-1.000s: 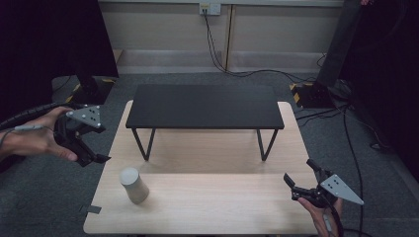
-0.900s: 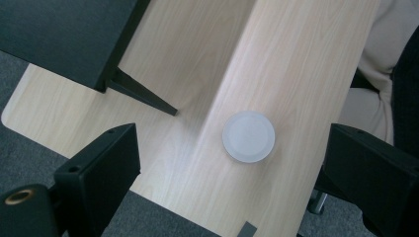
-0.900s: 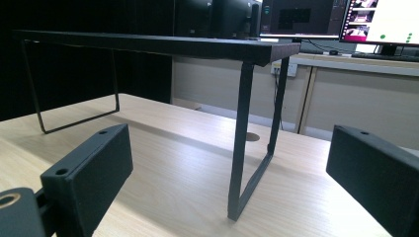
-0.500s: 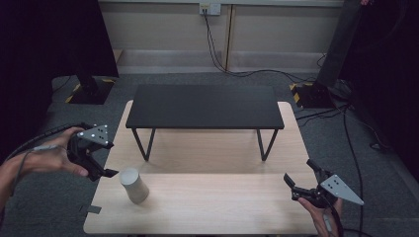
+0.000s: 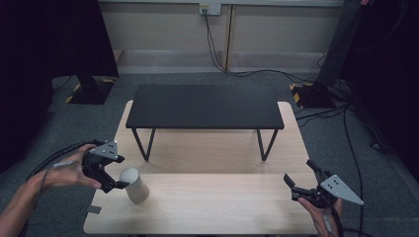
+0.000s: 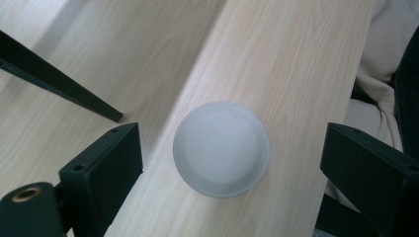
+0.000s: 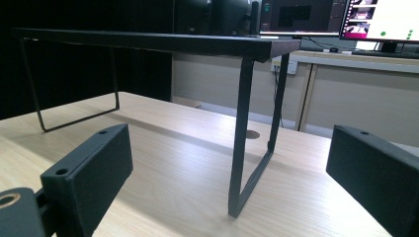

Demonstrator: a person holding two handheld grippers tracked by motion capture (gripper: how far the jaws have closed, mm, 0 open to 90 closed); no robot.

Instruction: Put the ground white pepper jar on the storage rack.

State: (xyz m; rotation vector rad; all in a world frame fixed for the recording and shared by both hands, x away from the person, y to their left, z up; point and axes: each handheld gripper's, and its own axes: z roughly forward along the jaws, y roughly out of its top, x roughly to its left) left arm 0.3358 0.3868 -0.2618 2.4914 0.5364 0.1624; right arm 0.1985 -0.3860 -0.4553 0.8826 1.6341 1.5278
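Observation:
A white cup stands on the front left of the wooden table. In the left gripper view the cup is seen from above as a round disc. My left gripper is just left of it and angled down. Its jaws are open and have just been closing, with the cup between them and a gap on each side. My right gripper is held open at the table's front right corner. Its jaws hold nothing and point at a leg of the black shelf.
The low black shelf on thin metal legs spans the back half of the table. Cables and black stand bases lie on the grey floor beyond. Monitors sit behind the shelf in the right gripper view.
My left hand has come down and to the right, from beside the table's left edge to the cup. The right hand and the cup have stayed where they were.

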